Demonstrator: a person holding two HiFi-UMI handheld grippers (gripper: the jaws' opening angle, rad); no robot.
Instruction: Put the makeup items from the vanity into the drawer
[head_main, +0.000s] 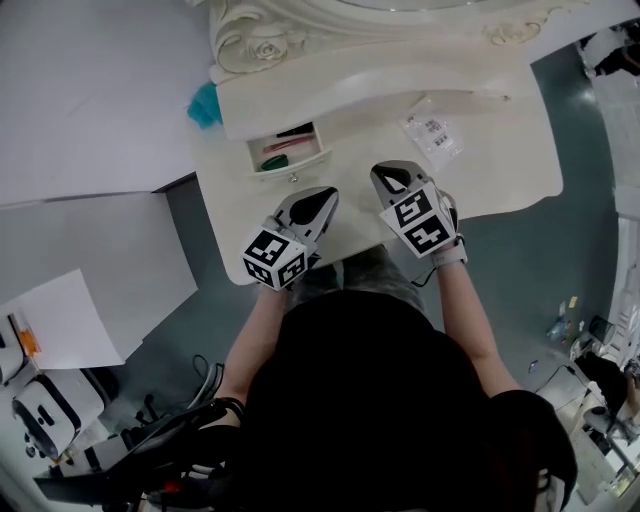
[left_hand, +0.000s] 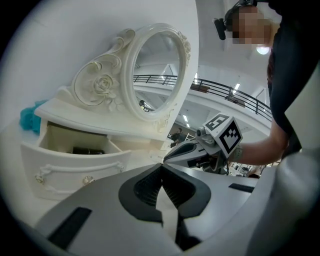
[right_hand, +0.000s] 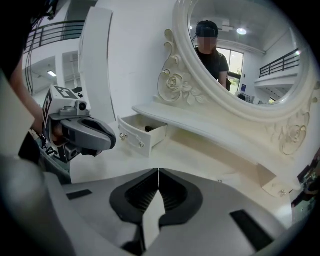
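My left claw (head_main: 320, 197) and right claw (head_main: 386, 173) are both shut, empty. The packet (head_main: 432, 130) lies just beyond the right one, the open drawer (head_main: 292, 171) beyond the left.

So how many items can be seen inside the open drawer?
3 in the drawer: a black one at the back, a reddish one in the middle, a green one nearest the front. Others may be hidden under the shelf above.
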